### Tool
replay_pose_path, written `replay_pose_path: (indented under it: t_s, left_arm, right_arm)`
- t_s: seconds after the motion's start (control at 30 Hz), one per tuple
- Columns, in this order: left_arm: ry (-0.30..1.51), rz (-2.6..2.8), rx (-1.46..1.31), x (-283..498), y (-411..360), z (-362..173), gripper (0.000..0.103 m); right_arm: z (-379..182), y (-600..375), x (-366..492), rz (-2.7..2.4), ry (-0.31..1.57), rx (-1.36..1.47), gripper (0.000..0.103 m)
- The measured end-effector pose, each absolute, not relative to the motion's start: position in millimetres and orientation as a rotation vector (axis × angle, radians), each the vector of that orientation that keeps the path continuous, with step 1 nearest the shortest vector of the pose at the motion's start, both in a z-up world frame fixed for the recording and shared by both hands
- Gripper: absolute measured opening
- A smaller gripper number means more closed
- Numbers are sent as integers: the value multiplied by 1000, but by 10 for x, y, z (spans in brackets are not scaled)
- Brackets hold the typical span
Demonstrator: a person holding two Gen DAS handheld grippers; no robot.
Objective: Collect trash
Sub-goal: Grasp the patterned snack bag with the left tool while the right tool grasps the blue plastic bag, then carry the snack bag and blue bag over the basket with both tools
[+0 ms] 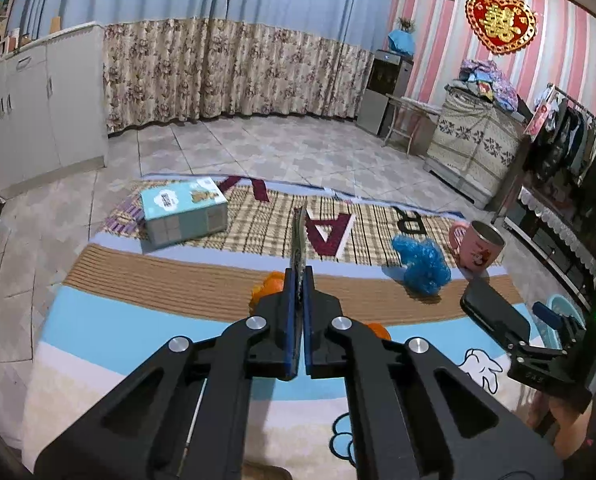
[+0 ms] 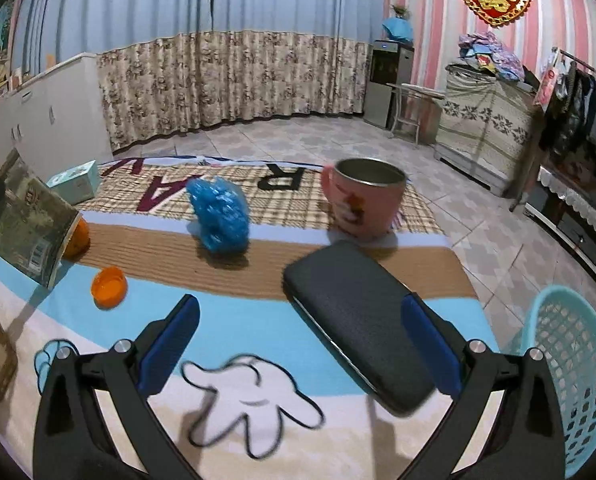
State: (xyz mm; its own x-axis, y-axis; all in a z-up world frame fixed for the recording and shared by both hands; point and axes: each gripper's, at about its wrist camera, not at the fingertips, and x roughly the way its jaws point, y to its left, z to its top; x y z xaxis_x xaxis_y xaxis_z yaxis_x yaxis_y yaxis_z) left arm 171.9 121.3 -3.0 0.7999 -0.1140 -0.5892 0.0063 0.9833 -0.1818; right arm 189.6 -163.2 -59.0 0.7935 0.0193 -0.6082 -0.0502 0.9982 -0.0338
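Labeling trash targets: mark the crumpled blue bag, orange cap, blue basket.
crumpled blue bag [image 2: 220,216], right wrist view, middle of the wad
orange cap [image 2: 109,285], right wrist view, inner hollow
blue basket [image 2: 578,360], right wrist view, mesh wall

Two wrist views, downward, sharing mat [image 1: 146,312]

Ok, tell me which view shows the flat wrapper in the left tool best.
The right wrist view: the wrapper shows its broad printed face at the left edge. The left wrist view has it only edge-on, a thin strip pinched in the shut left tool.

Our left gripper [image 1: 298,276] has its jaws clamped on a flat packet [image 1: 299,240]; our right gripper [image 2: 298,320] has its jaws spread wide.
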Motion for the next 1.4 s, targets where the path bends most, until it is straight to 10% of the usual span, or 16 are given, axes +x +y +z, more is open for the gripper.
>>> replay_pose_path:
  t_s: [0.53,0.73,0.87,1.4]
  left_arm:
    - [603,94,-120,1834,1539,-5,1]
    - [609,105,-164,1887,1671,-45,1]
    - [604,104,-163,1882,1654,-26,1]
    - [549,46,-127,1760,1307,212,1]
  right_arm:
    - [-785,-1105,2883,81,729,-103,95]
    - [-925,-967,3034,143,804,-130,46]
    - [-915,-959,2972,143,788,-156,31]
    - [-173,-2102,1844,-6,622,-55,29]
